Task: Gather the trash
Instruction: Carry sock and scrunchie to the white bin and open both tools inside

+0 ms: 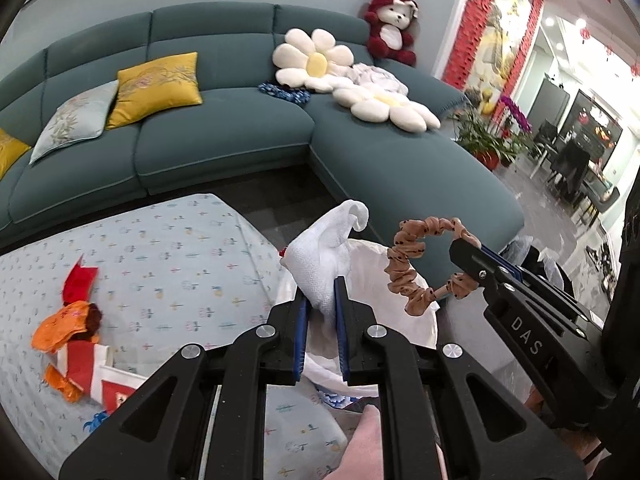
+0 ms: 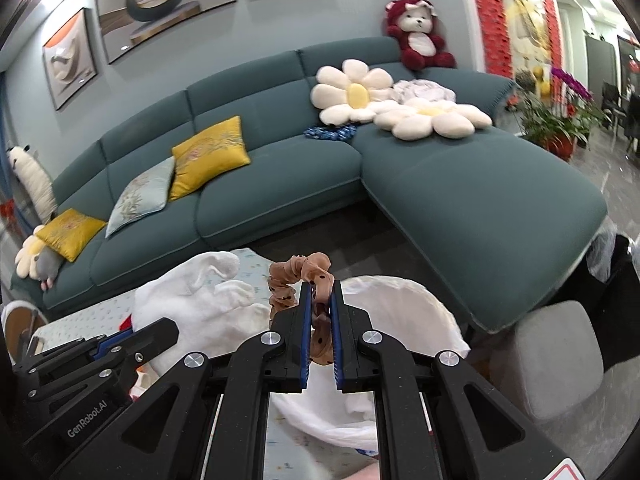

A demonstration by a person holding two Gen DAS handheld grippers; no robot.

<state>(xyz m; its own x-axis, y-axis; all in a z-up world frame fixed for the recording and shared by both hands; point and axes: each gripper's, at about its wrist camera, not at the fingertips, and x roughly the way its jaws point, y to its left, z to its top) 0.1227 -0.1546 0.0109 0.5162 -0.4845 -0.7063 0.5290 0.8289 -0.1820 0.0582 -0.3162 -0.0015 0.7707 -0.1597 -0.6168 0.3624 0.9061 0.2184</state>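
White-lined bin (image 1: 396, 280) open-mouthed below, sofa chaise (image 1: 420, 176) close behind, wrapper litter (image 1: 72, 332) on cloth left.

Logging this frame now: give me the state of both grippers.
Left gripper: jaws closed on the white cloth.
Right gripper: jaws closed on the brown scrunchie.
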